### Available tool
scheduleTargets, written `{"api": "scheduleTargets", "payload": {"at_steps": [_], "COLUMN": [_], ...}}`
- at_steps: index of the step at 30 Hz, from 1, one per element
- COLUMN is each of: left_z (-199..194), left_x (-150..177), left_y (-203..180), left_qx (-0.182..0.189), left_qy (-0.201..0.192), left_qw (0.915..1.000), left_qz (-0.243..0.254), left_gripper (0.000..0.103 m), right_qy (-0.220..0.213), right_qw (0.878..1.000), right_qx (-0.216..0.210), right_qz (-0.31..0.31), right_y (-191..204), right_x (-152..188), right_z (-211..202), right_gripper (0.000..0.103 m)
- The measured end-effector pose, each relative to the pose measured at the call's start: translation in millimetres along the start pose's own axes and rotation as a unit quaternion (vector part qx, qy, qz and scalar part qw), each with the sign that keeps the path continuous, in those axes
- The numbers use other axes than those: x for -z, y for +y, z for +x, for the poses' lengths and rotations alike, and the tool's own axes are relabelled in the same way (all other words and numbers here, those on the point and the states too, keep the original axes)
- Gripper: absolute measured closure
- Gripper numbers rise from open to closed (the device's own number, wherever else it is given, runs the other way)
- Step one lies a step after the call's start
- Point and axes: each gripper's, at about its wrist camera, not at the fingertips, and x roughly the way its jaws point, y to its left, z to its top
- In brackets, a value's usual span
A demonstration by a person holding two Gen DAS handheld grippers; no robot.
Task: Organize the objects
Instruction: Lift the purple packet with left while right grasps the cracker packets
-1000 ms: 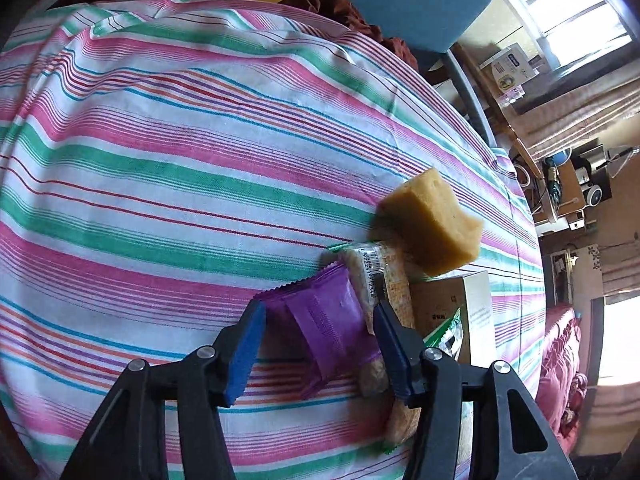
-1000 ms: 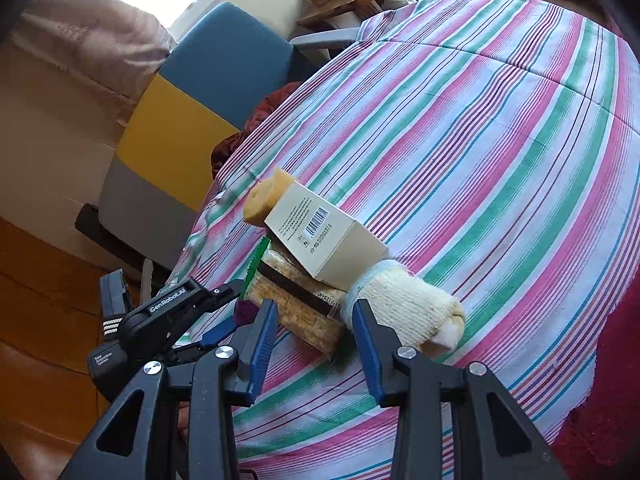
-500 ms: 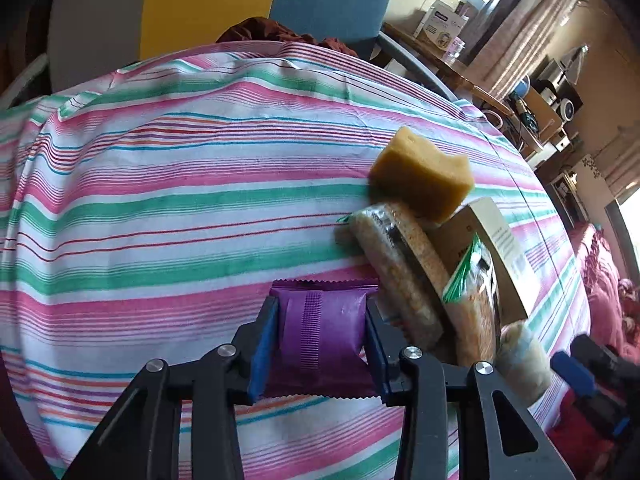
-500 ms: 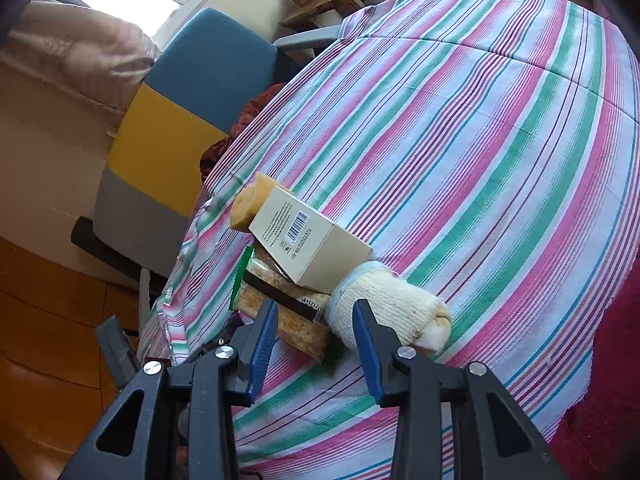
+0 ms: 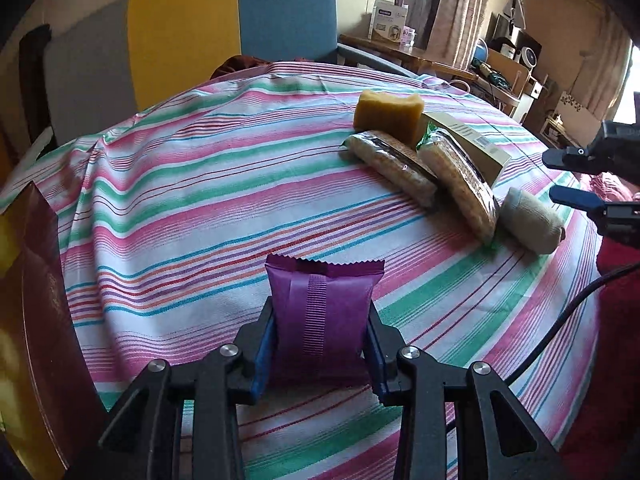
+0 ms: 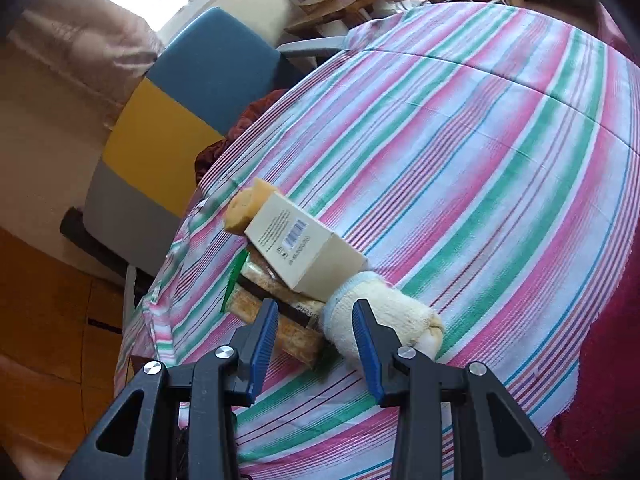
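- Left gripper: jaws clamped on the purple packet, above the striped tablecloth.
- Right gripper: jaws apart, gripping nothing, over the rolled sock.
- Cracker packs, box and sponge lie clustered beyond.

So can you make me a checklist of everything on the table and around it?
Surface: striped cloth, wrinkled at its far left edge.
Job's things: purple packet; sponge, two cracker packs, box, sock roll bunched together.
Clutter: brown box at the left edge.
Grippers: left gripper shut on the packet; right gripper open, empty, near the roll.
Cables: black cable at right.
Surroundings: chair, desk.
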Motion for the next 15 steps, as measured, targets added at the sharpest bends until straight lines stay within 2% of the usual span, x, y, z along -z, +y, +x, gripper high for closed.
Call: {"api": "scheduleTargets", "payload": {"at_steps": [4, 8, 11, 15], "left_z": [2, 2, 2, 2], "left_x": [1, 2, 3, 4], "left_y": [2, 5, 5, 6], "left_qx": [0.006, 0.015, 0.019, 0.025], "left_qy": [-0.016, -0.020, -0.024, -0.026], "left_qw": [0.9998, 0.9997, 0.9995, 0.9993], "left_qz": [0.002, -0.004, -0.006, -0.009], "left_gripper": [0.064, 0.064, 0.064, 0.063], "right_qy": [0.029, 0.064, 0.074, 0.084], "right_qw": [0.997, 0.989, 0.977, 0.959], "right_qx": [0.002, 0.018, 0.048, 0.090], "right_qz": [-0.067, -0.132, -0.193, -0.254], "right_y": [26, 50, 69, 80], "right_x": [9, 17, 14, 7], "right_z": [13, 30, 45, 77], "right_gripper": [0.064, 0.064, 0.059, 0.059]}}
